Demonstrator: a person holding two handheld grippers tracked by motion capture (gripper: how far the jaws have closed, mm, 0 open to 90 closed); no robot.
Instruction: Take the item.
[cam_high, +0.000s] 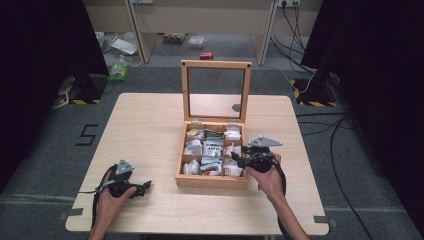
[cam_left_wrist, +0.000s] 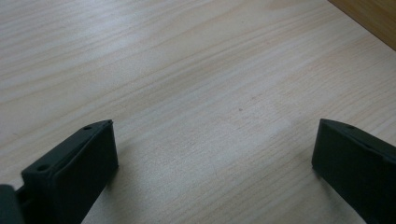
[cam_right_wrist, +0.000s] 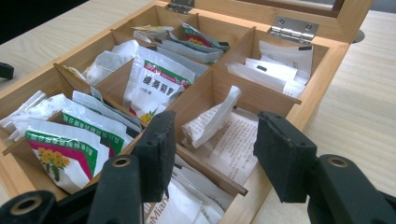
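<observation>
My right gripper (cam_right_wrist: 212, 149) hovers over the box (cam_high: 212, 181), jaws half apart around a white sachet (cam_right_wrist: 212, 119), not pressing. Left gripper (cam_left_wrist: 212, 149) rests on the surface (cam_left_wrist: 187, 70), jaws wide.

Open wooden compartment box (cam_right_wrist: 327, 60), lid upright, holds sachets. White printed paper sachet (cam_right_wrist: 212, 119) stands tilted between right gripper's fingers (cam_right_wrist: 161, 140), apparently untouched by either.
</observation>
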